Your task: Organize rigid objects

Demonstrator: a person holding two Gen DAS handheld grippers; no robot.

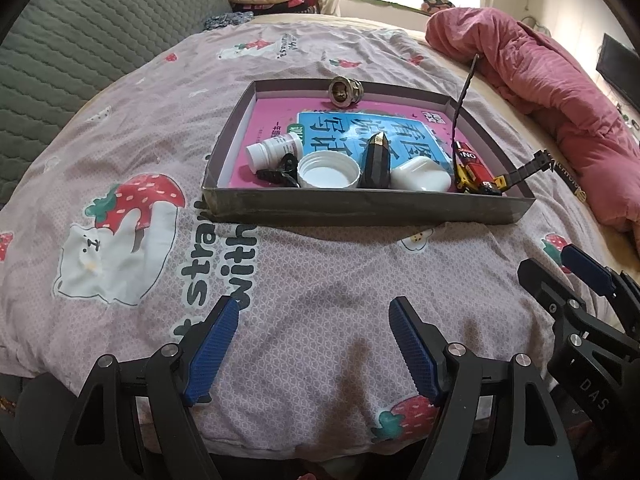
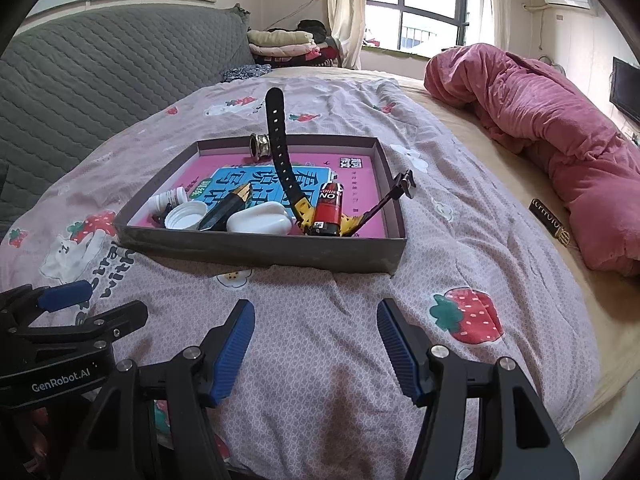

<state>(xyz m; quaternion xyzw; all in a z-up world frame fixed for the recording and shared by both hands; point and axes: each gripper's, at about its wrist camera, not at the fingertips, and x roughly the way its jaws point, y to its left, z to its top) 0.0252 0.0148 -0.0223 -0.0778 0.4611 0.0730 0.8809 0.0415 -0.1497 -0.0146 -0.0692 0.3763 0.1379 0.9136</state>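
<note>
Strawberry-print quilt [image 1: 304, 280] under both grippers: left gripper [image 1: 314, 344] and right gripper [image 2: 316, 344] spread wide, empty. Ahead, shallow grey box [image 2: 256, 246] holds white cap [image 2: 186, 216], pill bottle [image 1: 274, 150], black faceted piece [image 1: 376, 164], white case [image 2: 260, 220], red can [image 2: 329, 208], watch [image 2: 304, 216] partly hidden by can, brass fitting [image 1: 342, 90] at far wall.

Both grippers' fingers [image 1: 212, 346] [image 2: 394, 348] apart, empty

One shallow box [image 2: 256, 250] lies on the bed, and inside it there are seven things: one metal ring [image 2: 260, 145] at 12 o'clock, one white bottle [image 1: 274, 149], one white cap [image 1: 329, 170], one black clip [image 1: 280, 172], one dark crystal [image 1: 376, 164], one white case [image 2: 260, 219] and one watch [image 2: 280, 148] at 3 o'clock.
</note>
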